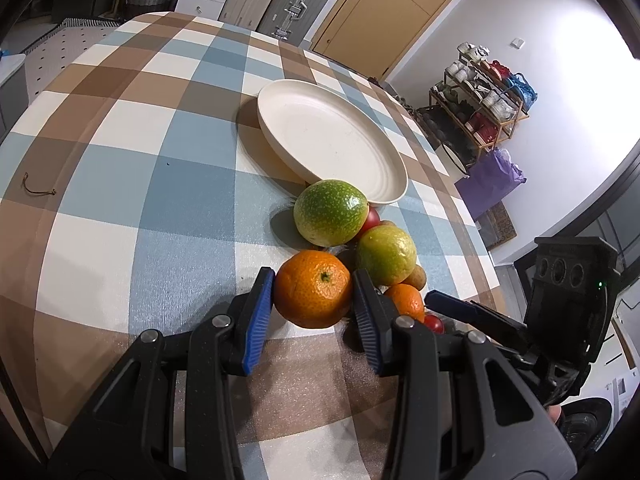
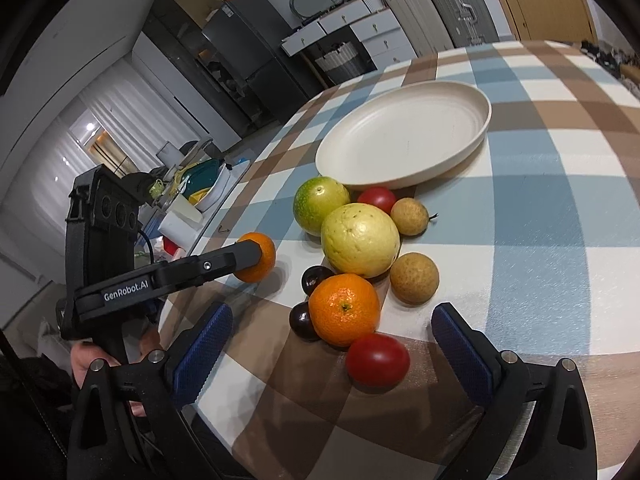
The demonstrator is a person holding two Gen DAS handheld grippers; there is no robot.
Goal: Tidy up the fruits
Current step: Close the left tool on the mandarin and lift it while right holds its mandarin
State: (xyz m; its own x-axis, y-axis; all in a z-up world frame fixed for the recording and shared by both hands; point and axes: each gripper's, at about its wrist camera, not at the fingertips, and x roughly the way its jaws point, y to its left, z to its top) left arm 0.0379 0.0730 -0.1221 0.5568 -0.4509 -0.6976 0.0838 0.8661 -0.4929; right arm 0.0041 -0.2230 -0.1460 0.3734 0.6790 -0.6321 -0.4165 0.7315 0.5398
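My left gripper (image 1: pixel 314 300) is shut on an orange mandarin (image 1: pixel 313 289), held just above the checked tablecloth; it also shows in the right wrist view (image 2: pixel 258 258). A cream plate (image 1: pixel 332 140) (image 2: pixel 404 136) lies beyond the fruit pile. The pile holds a green fruit (image 2: pixel 320 204), a large yellow fruit (image 2: pixel 360 240), a second mandarin (image 2: pixel 344 310), two red tomatoes (image 2: pixel 378 360), two brown round fruits (image 2: pixel 414 278) and dark cherries (image 2: pixel 312 278). My right gripper (image 2: pixel 332 344) is open, its pads either side of the near tomato and mandarin.
The round table (image 1: pixel 120 160) has a checked blue, brown and white cloth. A small cord loop (image 1: pixel 38 190) lies at its left. Suitcases (image 1: pixel 288 0), drawers and a shoe rack (image 1: pixel 480 116) stand beyond the table.
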